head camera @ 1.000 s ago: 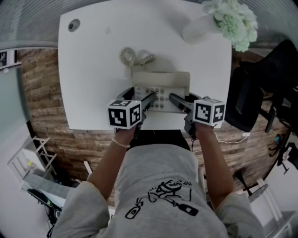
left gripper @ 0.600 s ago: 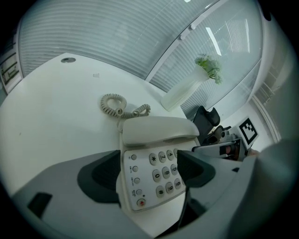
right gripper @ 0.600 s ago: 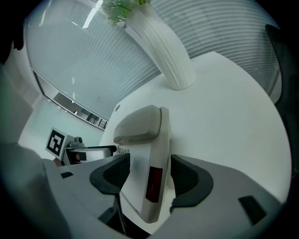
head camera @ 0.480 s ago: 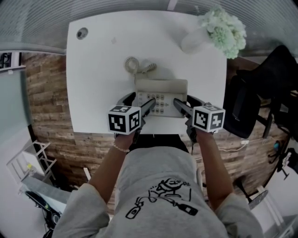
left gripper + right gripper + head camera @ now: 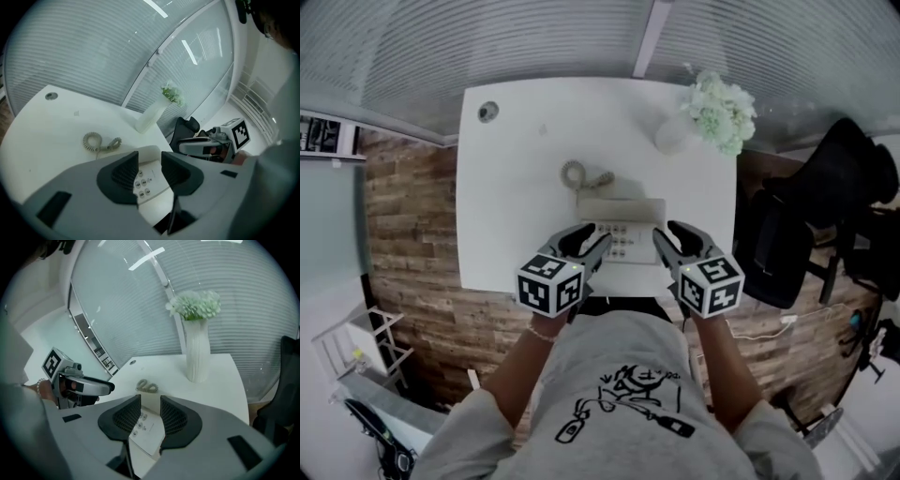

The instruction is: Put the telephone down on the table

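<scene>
The beige telephone (image 5: 619, 230) lies flat near the front edge of the white table (image 5: 506, 206), keypad up, with its coiled cord (image 5: 574, 173) behind it. My left gripper (image 5: 591, 240) hangs in the air over the phone's left front and my right gripper (image 5: 673, 234) over its right front. Neither touches it. Both pairs of jaws have just been closing and stand open by a narrow gap with nothing between them. Through the left gripper (image 5: 150, 164) I see the telephone (image 5: 150, 180) below. The right gripper (image 5: 150, 411) also frames the telephone (image 5: 147, 427).
A white vase (image 5: 675, 136) of pale green flowers stands at the table's back right corner. A round cable hole (image 5: 488, 111) sits at the back left. A black office chair (image 5: 797, 234) stands right of the table. A ribbed glass wall runs behind it.
Both grippers have lifted up and away from the telephone's sides, and their jaws have narrowed. The telephone stays on the table.
</scene>
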`<state>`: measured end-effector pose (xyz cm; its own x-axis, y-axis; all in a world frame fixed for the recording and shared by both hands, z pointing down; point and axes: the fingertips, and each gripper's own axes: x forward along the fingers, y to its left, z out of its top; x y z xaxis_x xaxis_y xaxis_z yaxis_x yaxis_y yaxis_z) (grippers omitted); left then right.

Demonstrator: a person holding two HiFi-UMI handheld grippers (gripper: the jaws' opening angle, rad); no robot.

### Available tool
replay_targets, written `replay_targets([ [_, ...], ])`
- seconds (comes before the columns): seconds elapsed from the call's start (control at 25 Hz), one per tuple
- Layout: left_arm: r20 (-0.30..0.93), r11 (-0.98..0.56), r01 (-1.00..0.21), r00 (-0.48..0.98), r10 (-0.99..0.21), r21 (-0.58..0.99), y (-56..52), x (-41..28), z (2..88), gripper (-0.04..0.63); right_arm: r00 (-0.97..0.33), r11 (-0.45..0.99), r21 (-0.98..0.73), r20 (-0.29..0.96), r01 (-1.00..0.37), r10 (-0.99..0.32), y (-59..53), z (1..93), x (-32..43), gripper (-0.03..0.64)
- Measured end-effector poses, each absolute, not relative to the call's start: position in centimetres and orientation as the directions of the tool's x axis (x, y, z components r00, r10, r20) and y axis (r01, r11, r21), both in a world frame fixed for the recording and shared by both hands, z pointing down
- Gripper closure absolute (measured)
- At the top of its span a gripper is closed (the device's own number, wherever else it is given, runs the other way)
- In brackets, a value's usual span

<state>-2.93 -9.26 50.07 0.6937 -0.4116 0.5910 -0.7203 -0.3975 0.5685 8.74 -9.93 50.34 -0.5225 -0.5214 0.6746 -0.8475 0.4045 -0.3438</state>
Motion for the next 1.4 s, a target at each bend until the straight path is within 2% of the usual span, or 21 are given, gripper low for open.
replay_targets([
  [0.16, 0.541, -0.460, -0.700, 0.715, -0.444, 0.547, -9.5, -2.5, 46.3, 0.490, -0.537, 0.465, -0.295, 0.622, -0.835, -0.569, -10.1, 46.3, 7.3, 0.513],
  [0.32, 0.469, -0.528, -0.679, 0.734, -0.490, 0.510, -10.1, -1.8, 42.4, 0.557, -0.571, 0.506, -0.286, 0.556, -0.814, -0.604, -10.2, 42.5, 6.1, 0.532],
  [0.48, 0.389, -0.602, -0.655, 0.756, -0.527, 0.457, -10.5, -1.1, 38.4, 0.589, -0.605, 0.544, -0.279, 0.488, -0.792, -0.630, -10.4, 38.7, 5.0, 0.543],
  [0.92, 0.200, -0.700, -0.601, 0.795, -0.572, 0.385, -9.9, 0.1, 30.3, 0.594, -0.665, 0.603, -0.281, 0.332, -0.746, -0.668, -9.5, 30.6, 2.9, 0.561],
  [1.4, 0.103, -0.760, -0.580, 0.810, -0.578, 0.293, -8.6, 0.4, 24.7, 0.594, -0.679, 0.642, -0.220, 0.217, -0.734, -0.702, -7.7, 25.1, 3.0, 0.575],
])
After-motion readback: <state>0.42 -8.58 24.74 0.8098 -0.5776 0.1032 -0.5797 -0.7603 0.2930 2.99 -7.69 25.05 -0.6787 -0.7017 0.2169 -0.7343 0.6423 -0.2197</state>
